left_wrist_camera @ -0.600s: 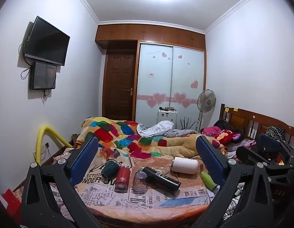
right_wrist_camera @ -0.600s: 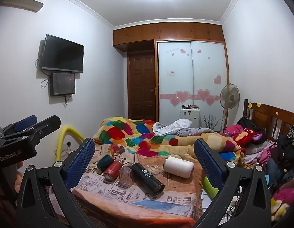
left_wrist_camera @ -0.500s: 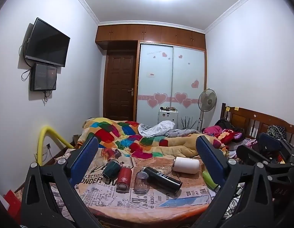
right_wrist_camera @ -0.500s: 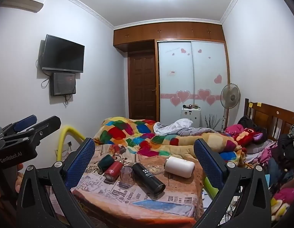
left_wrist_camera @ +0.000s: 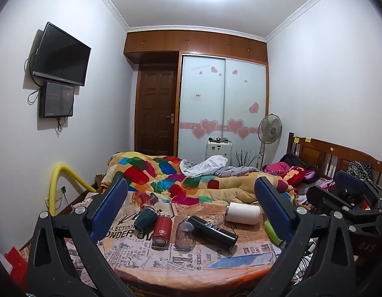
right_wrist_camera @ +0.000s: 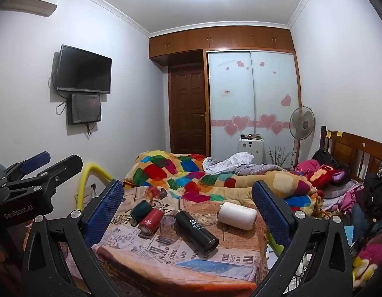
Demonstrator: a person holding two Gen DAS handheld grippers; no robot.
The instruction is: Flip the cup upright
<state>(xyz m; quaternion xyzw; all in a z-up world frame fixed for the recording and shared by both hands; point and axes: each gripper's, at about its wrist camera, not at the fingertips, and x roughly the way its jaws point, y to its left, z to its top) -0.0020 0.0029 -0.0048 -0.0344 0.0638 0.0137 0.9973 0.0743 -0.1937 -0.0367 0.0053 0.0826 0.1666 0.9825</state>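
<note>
Several cups lie on their sides on a newspaper-print cloth (left_wrist_camera: 131,255) at the foot of the bed: a dark green cup (left_wrist_camera: 145,219), a red cup (left_wrist_camera: 161,229), a black bottle (left_wrist_camera: 212,230) and a white cup (left_wrist_camera: 243,213). A clear glass (left_wrist_camera: 185,234) stands mouth down between the red cup and the black bottle. They also show in the right wrist view: green cup (right_wrist_camera: 141,209), red cup (right_wrist_camera: 151,220), glass (right_wrist_camera: 169,227), black bottle (right_wrist_camera: 197,230), white cup (right_wrist_camera: 237,214). My left gripper (left_wrist_camera: 191,210) and right gripper (right_wrist_camera: 188,205) are open, empty, well short of them.
A colourful quilt (left_wrist_camera: 166,175) is bunched behind the cups. A wooden headboard (left_wrist_camera: 334,156) and piled clothes are at the right. A yellow rail (left_wrist_camera: 59,180) stands at the left. A TV (left_wrist_camera: 59,57) hangs on the left wall. A fan (left_wrist_camera: 270,131) stands by the wardrobe.
Both views have shifted slightly; the cups sit a little lower and nearer in the frames. Nothing on the bed has moved and both grippers stay open.
</note>
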